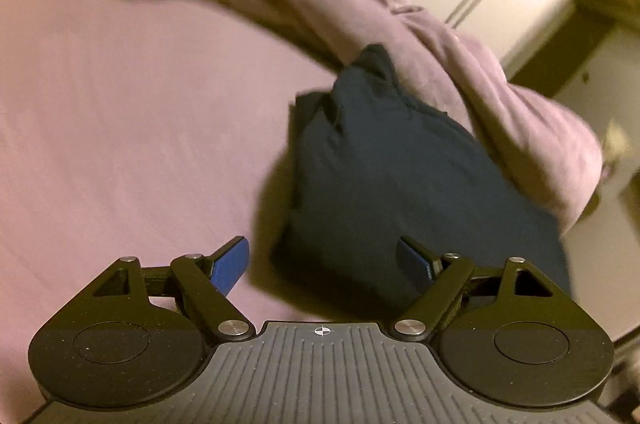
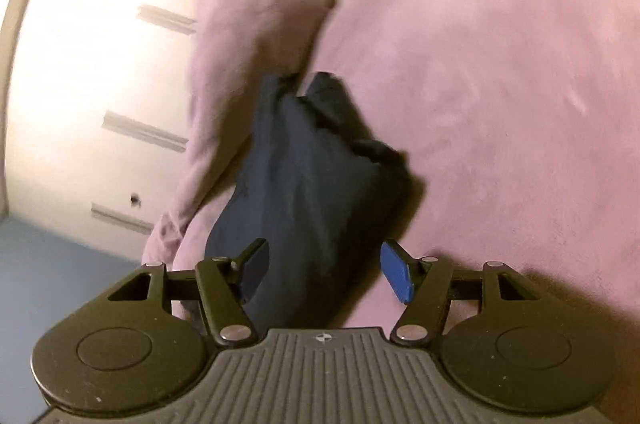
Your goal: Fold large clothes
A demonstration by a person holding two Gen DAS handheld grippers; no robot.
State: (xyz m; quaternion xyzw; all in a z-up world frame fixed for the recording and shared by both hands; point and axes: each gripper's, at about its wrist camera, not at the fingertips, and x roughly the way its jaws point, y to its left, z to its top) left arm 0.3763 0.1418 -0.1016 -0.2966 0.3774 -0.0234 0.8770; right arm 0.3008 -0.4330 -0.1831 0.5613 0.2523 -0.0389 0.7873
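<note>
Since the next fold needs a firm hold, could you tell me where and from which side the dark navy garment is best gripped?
Probably at the near edge of the dark navy garment, coming in low from the front. It lies bundled on the pink sheet, its far side against the rumpled pink duvet. Both the left gripper and right gripper stand open.

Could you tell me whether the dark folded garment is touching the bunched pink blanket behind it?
Touching: in the left wrist view the dark garment lies right against the pink blanket, no sheet between.

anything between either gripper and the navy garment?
Nothing visible. Navy garment lies bunched on the pink sheet, directly ahead of the open left gripper and open right gripper. Pink duvet sits behind it.
</note>
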